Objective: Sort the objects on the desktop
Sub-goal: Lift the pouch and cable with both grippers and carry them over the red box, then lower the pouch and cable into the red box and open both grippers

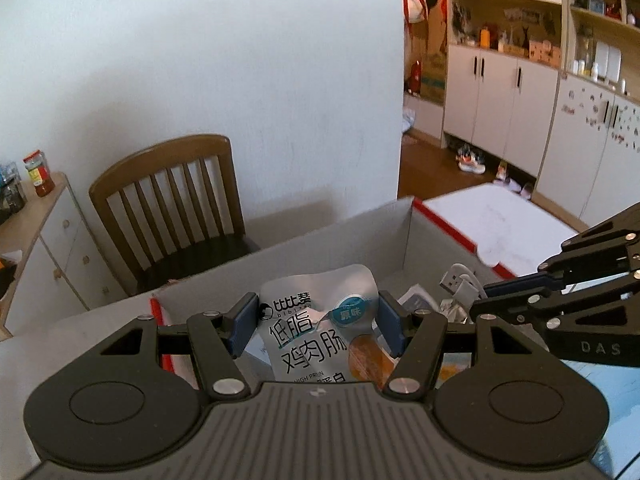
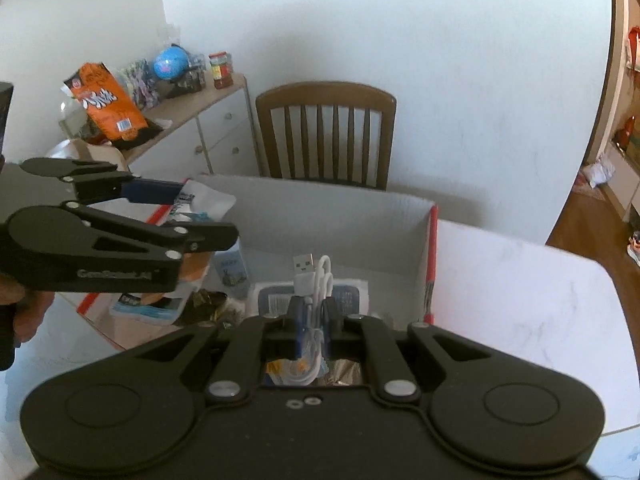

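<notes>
Over the cardboard box both grippers carry loads for dropping in: left gripper pinches the snack pouch, right gripper the white cable (release next).

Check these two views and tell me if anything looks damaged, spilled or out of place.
Nothing stands out. The left gripper holds a silver snack pouch over the cardboard box, and the right gripper is clamped on a coiled white USB cable above the same box. The pouch is creased, but no tear or spill shows.
</notes>
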### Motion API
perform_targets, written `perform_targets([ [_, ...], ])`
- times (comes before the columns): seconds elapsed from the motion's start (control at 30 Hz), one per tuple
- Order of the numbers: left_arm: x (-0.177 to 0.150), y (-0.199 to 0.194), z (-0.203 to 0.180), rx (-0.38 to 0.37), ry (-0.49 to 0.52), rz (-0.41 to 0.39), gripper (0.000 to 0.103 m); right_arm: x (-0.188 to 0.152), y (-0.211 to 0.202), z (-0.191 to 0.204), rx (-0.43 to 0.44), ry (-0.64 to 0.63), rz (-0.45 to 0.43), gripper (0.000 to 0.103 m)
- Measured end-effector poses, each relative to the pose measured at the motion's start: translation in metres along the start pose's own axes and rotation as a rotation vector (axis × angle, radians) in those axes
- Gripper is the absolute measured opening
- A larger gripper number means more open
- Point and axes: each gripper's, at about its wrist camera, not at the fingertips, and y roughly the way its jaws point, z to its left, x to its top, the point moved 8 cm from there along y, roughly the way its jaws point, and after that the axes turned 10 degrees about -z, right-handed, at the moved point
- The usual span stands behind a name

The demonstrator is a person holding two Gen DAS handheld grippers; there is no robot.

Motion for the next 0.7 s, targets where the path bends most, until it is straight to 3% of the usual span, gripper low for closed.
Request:
perform_targets([
  [0.7, -0.047, 0.044, -0.001, -0.002, 0.071, 0.166, 0.062, -0.034, 0.030, -0.003, -0.030, -0.005, 0.090, 0.008],
])
